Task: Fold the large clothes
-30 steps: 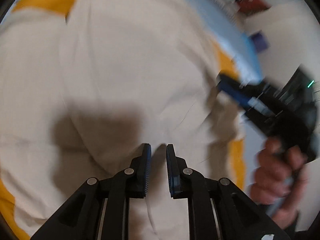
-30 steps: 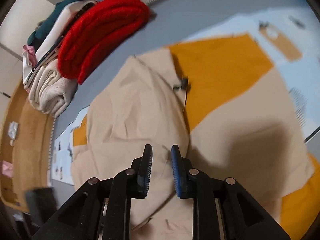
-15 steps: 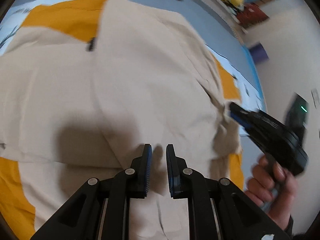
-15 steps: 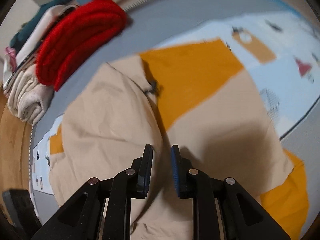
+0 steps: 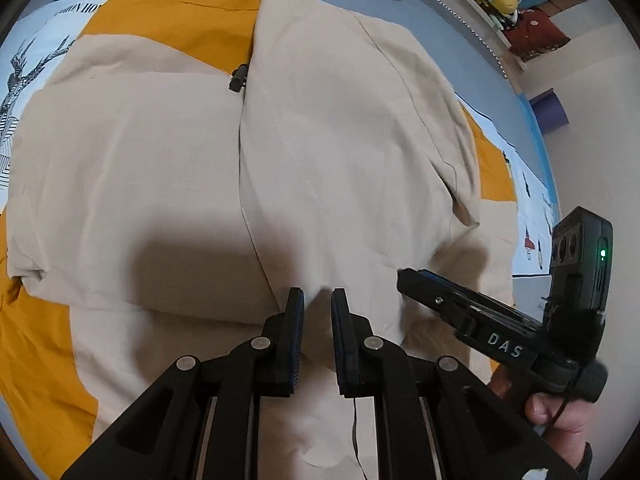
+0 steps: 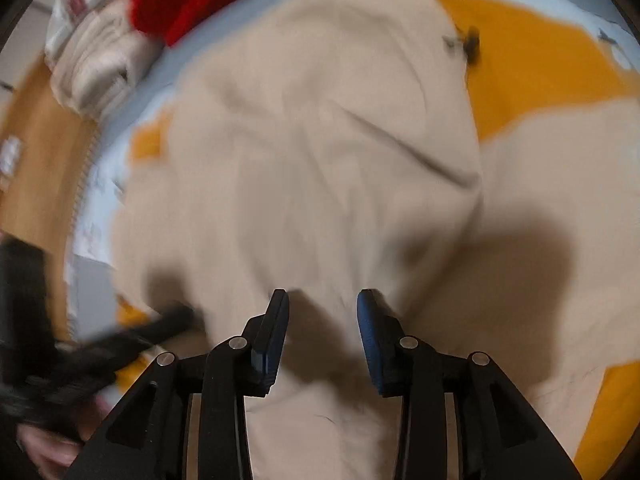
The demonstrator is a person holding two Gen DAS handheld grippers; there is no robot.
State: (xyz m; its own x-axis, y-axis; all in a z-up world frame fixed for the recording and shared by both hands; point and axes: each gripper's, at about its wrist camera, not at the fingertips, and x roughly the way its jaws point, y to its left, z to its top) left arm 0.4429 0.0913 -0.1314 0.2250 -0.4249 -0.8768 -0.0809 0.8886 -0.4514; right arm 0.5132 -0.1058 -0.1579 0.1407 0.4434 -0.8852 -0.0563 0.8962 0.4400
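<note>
1. While the left gripper (image 5: 316, 300) pinches a ridge of the large beige-and-orange cotton garment (image 5: 340, 152) between narrow jaws, keep that hold low.
2. With the right gripper (image 6: 322, 304) spread wide over loose cloth, it should close on one layer only.
3. Spread on the pale blue printed bedsheet (image 5: 44, 44), the garment needs its folded flap laid flat.

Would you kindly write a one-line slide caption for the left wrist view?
Left gripper pinching the beige garment spread over an orange sheet, right gripper alongside.
</note>
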